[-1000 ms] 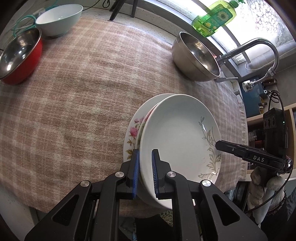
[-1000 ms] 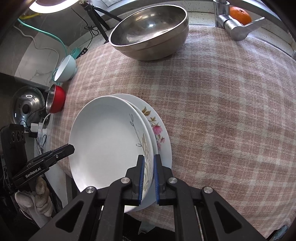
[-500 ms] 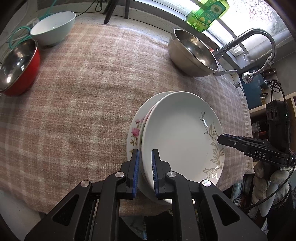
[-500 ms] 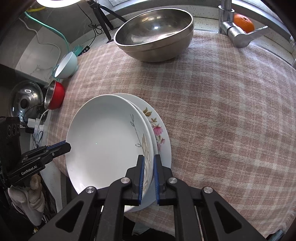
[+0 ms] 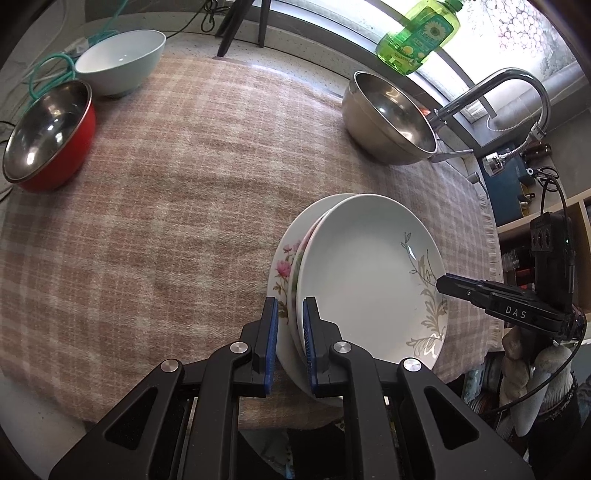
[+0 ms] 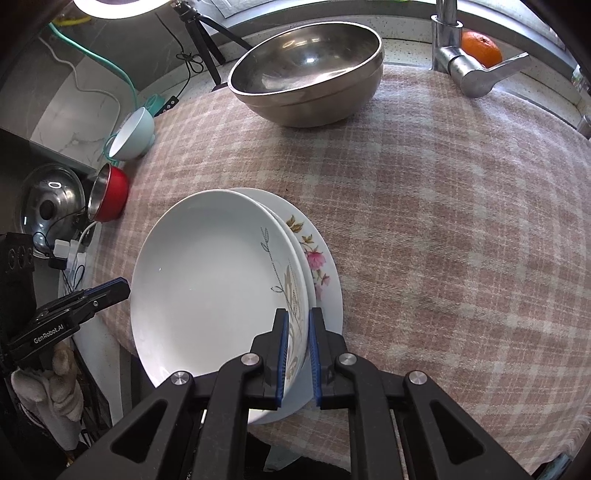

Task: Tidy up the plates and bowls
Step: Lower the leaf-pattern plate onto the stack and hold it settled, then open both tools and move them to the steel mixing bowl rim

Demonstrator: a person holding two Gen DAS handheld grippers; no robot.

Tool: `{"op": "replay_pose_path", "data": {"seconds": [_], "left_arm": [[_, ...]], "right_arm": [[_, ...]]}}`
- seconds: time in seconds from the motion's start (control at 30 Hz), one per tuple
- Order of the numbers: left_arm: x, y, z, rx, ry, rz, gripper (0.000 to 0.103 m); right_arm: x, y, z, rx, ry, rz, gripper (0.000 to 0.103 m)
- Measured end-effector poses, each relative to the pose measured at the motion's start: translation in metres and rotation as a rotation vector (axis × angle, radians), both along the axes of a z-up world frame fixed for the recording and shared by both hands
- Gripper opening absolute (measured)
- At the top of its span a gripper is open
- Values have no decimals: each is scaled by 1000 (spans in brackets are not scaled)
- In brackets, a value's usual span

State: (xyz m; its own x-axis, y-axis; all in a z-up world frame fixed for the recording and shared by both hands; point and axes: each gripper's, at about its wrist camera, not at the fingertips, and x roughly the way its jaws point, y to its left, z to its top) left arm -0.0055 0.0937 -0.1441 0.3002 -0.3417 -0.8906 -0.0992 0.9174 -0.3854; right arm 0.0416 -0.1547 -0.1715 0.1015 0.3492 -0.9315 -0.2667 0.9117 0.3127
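A white plate with a leaf pattern (image 5: 362, 277) (image 6: 207, 280) lies on a pink-flowered plate (image 5: 284, 266) (image 6: 321, 254) at the near edge of the checked cloth table (image 5: 166, 203). My left gripper (image 5: 290, 325) (image 6: 122, 286) is shut on the stack's rim, with both plates' edges between its blue pads. On the opposite rim my right gripper (image 6: 298, 332) (image 5: 441, 284) is shut on the leaf plate; the flowered plate's edge runs behind its outer finger. A large steel bowl (image 5: 388, 118) (image 6: 306, 70), a red bowl (image 5: 48, 136) (image 6: 110, 194) and a pale bowl (image 5: 122, 62) (image 6: 133, 133) stand farther back.
A faucet (image 5: 491, 85) (image 6: 469, 70) rises behind the steel bowl, with a green soap bottle (image 5: 417, 33) and an orange (image 6: 480, 48) on the sill. A pot lid (image 6: 48, 206) and cables lie off the table's left. Gloved hands (image 6: 51, 387) hold the grippers.
Both grippers keep their hold on the plates. The left wrist view has shifted slightly, so the far bowls sit a little lower in it.
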Motion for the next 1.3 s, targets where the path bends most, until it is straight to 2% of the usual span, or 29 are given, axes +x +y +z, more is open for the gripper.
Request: {"op": "replay_pose_path", "data": {"seconds": [0.43, 0.83, 1.07, 1.3], "left_arm": [[3, 3, 8, 45, -37, -6, 11], [23, -4, 35, 196, -160, -33, 11], [37, -5, 45, 234, -201, -35, 11], [50, -8, 54, 259, -233, -46, 12]], "right_arm": [[-10, 3, 28, -42, -134, 5, 11], [-2, 1, 51, -1, -237, -48, 11], [7, 2, 66, 14, -285, -52, 11], [21, -7, 83, -14, -323, -80, 11]]}}
